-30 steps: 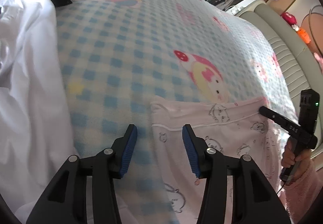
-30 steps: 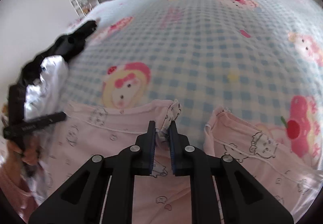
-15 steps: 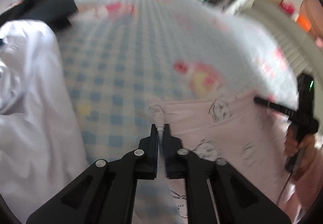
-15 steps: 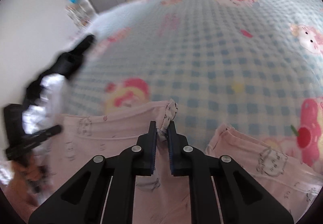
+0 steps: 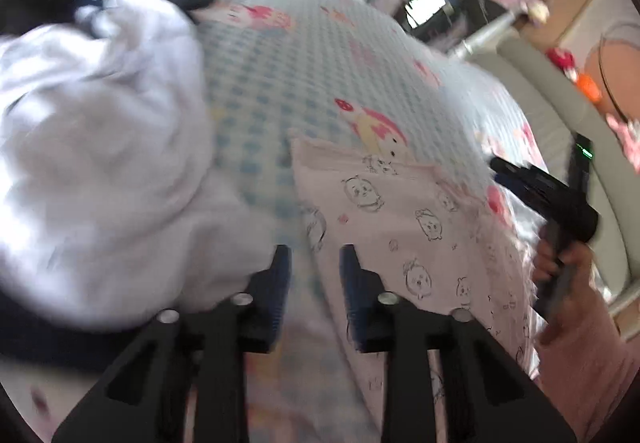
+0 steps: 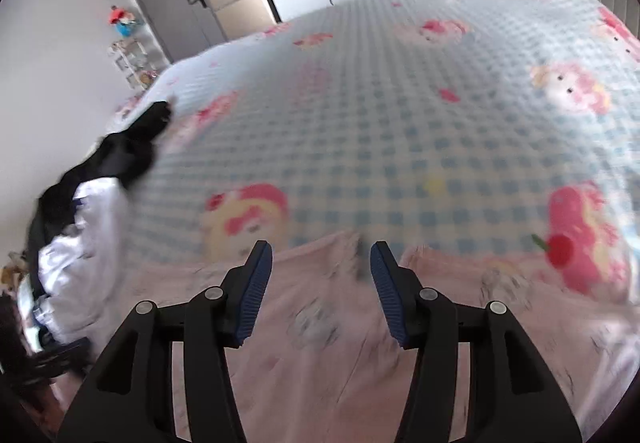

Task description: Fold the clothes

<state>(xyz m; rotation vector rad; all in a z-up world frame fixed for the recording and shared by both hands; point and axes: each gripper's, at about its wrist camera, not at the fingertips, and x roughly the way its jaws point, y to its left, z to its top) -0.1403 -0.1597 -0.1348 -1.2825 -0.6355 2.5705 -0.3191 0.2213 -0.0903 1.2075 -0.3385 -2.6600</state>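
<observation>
Both grippers stand over the pink printed garment (image 5: 404, 219), and neither has hold of it.

From the left wrist, the left gripper (image 5: 314, 263) has its jaws opening, a modest gap between the blue pads (image 5: 282, 271), with only the garment's left edge and bare blanket (image 5: 280, 83) showing through it. The garment lies ahead and to the right of this tool, its folded top edge running left to right across the bed. A white heap of clothes (image 5: 100, 147) sits close on the left. Far right, the right gripper (image 5: 540, 191) is seen in a hand (image 5: 568, 275).

From the right wrist, the right gripper (image 6: 320, 283) is opening wide, nothing between the pads (image 6: 256, 283). The garment (image 6: 320, 343) spreads just beneath and nearer, its far edge directly ahead between the fingertips. I'd say each hand is equally near its own end of that edge.
</observation>
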